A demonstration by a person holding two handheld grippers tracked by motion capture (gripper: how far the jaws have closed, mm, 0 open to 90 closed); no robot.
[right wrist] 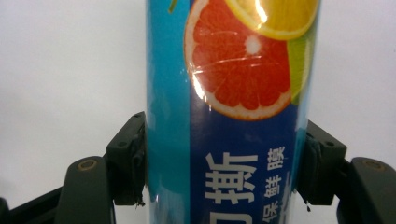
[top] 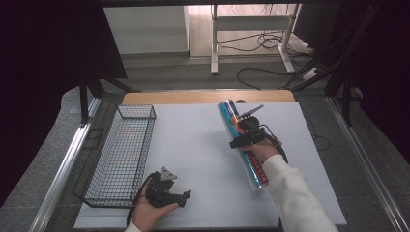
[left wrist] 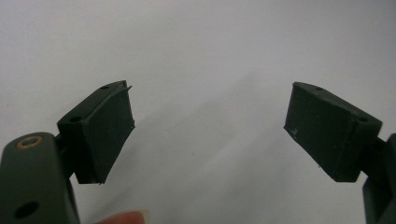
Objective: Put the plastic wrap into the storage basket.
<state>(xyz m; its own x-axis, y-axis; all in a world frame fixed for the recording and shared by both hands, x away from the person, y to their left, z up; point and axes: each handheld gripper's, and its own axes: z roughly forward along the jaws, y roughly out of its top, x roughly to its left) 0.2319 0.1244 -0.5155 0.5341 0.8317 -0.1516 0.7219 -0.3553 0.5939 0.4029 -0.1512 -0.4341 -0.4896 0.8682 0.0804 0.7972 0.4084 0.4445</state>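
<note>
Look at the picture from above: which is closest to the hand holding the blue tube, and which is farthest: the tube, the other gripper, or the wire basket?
From the right gripper:
1. Blue tube: clamped between its jaws, at the table's right.
2. Left gripper: lower left, near the front edge.
3. Wire basket: along the left edge; its far corner looks only slightly farther than the left gripper.

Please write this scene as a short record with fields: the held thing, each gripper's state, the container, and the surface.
held thing: blue roll of cling film with citrus fruit print, long and cylindrical, one end raised
right gripper: shut on the roll, one pad pressed on each side
left gripper: open, nothing between its jaws, low over the table near the front edge
container: black wire basket at the table's left side, nothing seen in it
surface: white table
</note>
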